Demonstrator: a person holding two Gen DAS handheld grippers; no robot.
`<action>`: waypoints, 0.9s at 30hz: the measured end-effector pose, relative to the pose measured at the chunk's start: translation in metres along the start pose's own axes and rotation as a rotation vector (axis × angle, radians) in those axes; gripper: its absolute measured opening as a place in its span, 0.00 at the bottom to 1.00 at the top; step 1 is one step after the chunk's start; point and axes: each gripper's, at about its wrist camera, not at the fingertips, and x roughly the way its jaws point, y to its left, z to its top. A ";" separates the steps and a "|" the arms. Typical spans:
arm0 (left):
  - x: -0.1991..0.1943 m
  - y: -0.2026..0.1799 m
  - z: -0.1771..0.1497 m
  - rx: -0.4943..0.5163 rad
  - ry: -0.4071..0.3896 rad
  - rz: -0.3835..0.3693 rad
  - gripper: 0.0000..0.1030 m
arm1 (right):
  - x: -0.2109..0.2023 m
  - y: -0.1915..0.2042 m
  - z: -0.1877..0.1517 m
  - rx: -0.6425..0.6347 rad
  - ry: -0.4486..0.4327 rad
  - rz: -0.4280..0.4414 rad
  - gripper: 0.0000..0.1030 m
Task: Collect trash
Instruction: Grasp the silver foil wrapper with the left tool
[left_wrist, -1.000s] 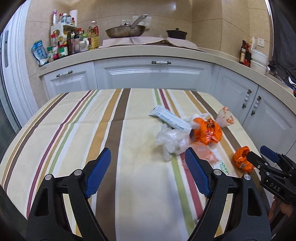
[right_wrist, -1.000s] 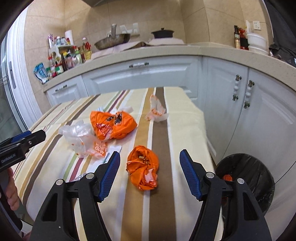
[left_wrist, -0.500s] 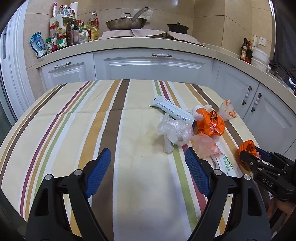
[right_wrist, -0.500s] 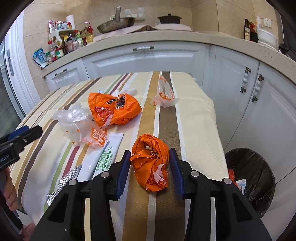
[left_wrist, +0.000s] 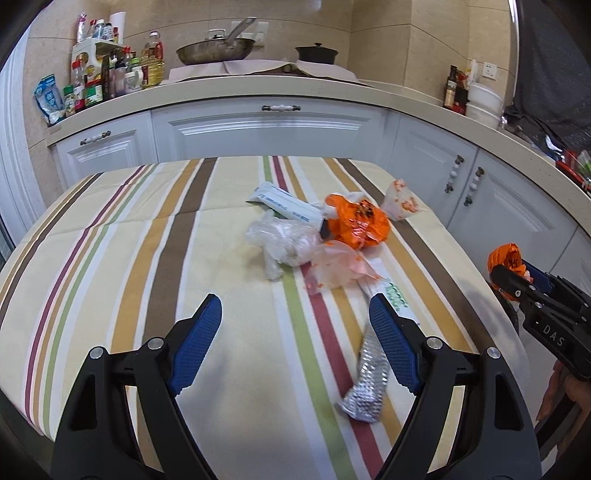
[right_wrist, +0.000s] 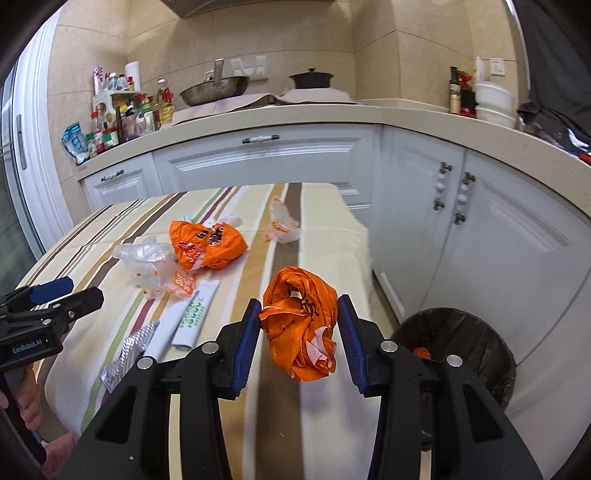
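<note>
My right gripper (right_wrist: 300, 326) is shut on a crumpled orange plastic bag (right_wrist: 301, 325) and holds it above the table's right edge; the bag also shows in the left wrist view (left_wrist: 504, 258). My left gripper (left_wrist: 295, 343) is open and empty above the striped tablecloth (left_wrist: 147, 258). Ahead of it lie a clear bag (left_wrist: 282, 240), a second orange bag (left_wrist: 356, 223), a pale orange-printed bag (left_wrist: 338, 267), a white wrapper with green print (left_wrist: 391, 295), a silver foil wrapper (left_wrist: 365, 384) and a white-blue packet (left_wrist: 284, 203).
A black-lined trash bin (right_wrist: 458, 343) stands on the floor right of the table, with trash inside. A small white-orange bag (right_wrist: 280, 225) lies at the table's far right. White cabinets (right_wrist: 498, 229) and a cluttered counter (left_wrist: 110, 77) surround the table.
My right gripper closed on the crumpled orange bag and lifted it off the table toward the right. My left gripper pulled back slightly, staying open.
</note>
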 end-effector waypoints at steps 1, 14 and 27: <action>-0.001 -0.003 -0.002 0.006 0.001 -0.005 0.78 | -0.002 -0.001 -0.001 0.004 -0.002 -0.002 0.41; -0.004 -0.029 -0.029 0.079 0.024 -0.021 0.78 | -0.035 -0.016 -0.021 0.057 -0.041 -0.021 0.41; 0.016 -0.033 -0.047 0.095 0.120 -0.105 0.32 | -0.039 -0.011 -0.029 0.060 -0.042 -0.012 0.41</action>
